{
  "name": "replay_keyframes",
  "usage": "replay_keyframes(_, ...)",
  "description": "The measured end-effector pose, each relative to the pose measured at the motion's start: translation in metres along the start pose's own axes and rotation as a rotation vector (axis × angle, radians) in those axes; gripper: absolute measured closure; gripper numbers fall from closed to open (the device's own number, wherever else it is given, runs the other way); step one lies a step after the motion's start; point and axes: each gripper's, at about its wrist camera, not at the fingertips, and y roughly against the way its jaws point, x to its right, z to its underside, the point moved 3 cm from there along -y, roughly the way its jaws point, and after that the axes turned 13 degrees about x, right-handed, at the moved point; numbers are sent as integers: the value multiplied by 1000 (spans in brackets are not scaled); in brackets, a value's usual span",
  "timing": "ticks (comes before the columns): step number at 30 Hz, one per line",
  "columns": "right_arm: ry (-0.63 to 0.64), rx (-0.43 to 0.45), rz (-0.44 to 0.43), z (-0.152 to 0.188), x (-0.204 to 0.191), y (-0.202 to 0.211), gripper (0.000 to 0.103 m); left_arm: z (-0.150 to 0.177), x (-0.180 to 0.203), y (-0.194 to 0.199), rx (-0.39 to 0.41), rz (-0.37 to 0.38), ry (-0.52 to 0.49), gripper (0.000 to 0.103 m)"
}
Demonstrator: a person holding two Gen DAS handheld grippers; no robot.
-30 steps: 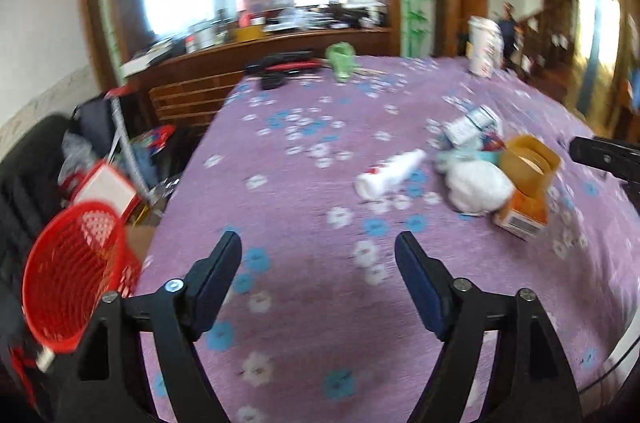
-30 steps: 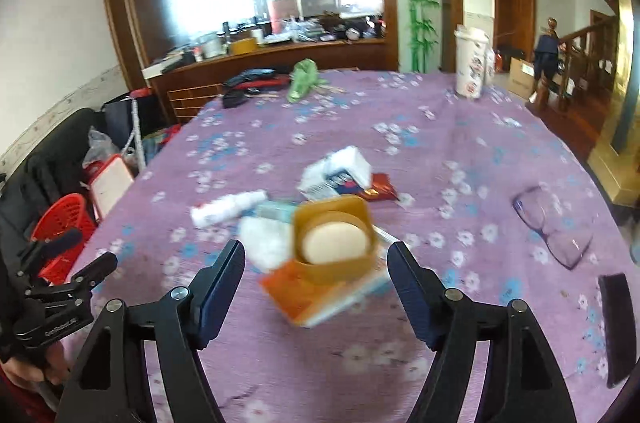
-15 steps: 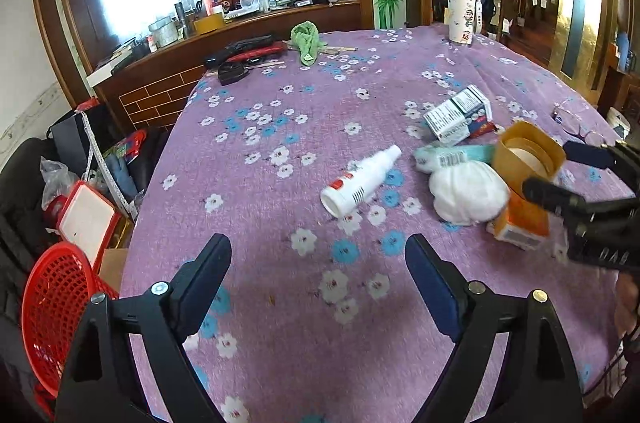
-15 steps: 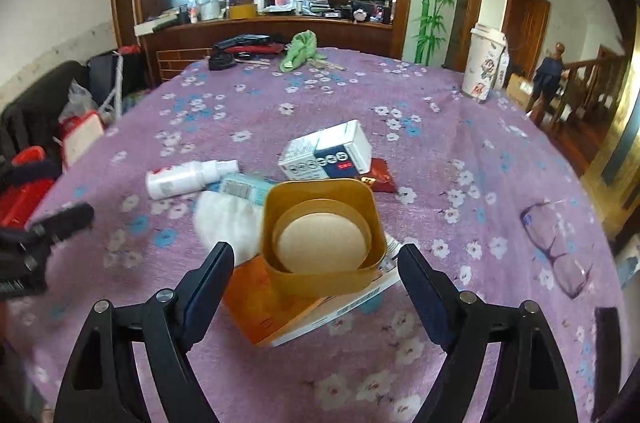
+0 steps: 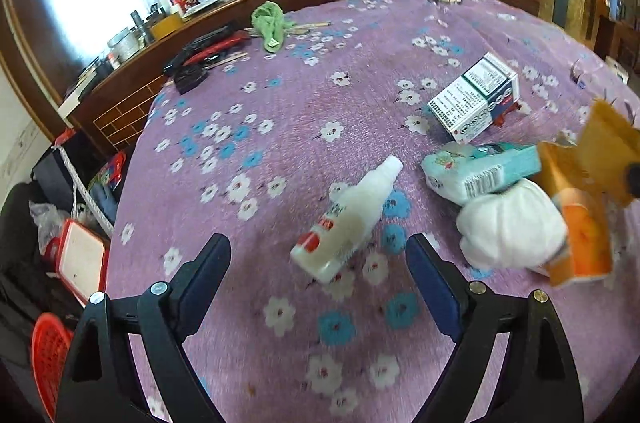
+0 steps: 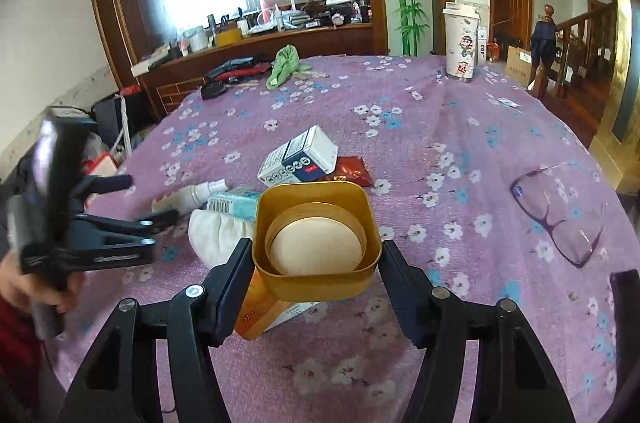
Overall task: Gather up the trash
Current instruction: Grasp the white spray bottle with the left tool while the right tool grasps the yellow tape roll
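Right up close, the right gripper (image 6: 316, 263) has just been closing, and its pads now sit against both sides of the yellow tub (image 6: 316, 239). Half a second back those jaws stood clear of it with daylight on either side. So the first piece of trash looks secured, though the tub is not visibly off the pile yet: it sits over the orange carton (image 6: 264, 315) beneath it.

Over to the left gripper (image 5: 318, 265): jaws wide apart, nothing between the pads, and the white bottle (image 5: 348, 219) lies on its side just ahead of the tips. A second ago that bottle was small and well out in front; now it fills the middle of the left wrist view, so the gripper has swung in and dropped toward it. I'd judge that the bottle is the next pick.

Just beyond the bottle, the white wad (image 5: 512, 227) is heaped against the teal packet (image 5: 484, 171), both touching the orange carton. Further on lies the white box (image 5: 476, 99), tipped over a red wrapper (image 6: 350, 169).

The red basket (image 5: 48, 363) has slid to the lower left corner of the left wrist view, off the worktop (image 5: 280, 127), and is likely where all this goes. Far off stand a patterned cup (image 6: 462, 41) and a green cloth (image 6: 284, 63), with glasses (image 6: 560, 215) to the right.
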Motion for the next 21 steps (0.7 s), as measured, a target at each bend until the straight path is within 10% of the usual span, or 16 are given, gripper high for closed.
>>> replay_keyframes(12,-37,7,-62,5,-3,19,35,9,11,-26,-82,27,58,74)
replay_keyframes(21,-2,-5,-103,16,-27,24,35,39,4,15,-58,29,203,74)
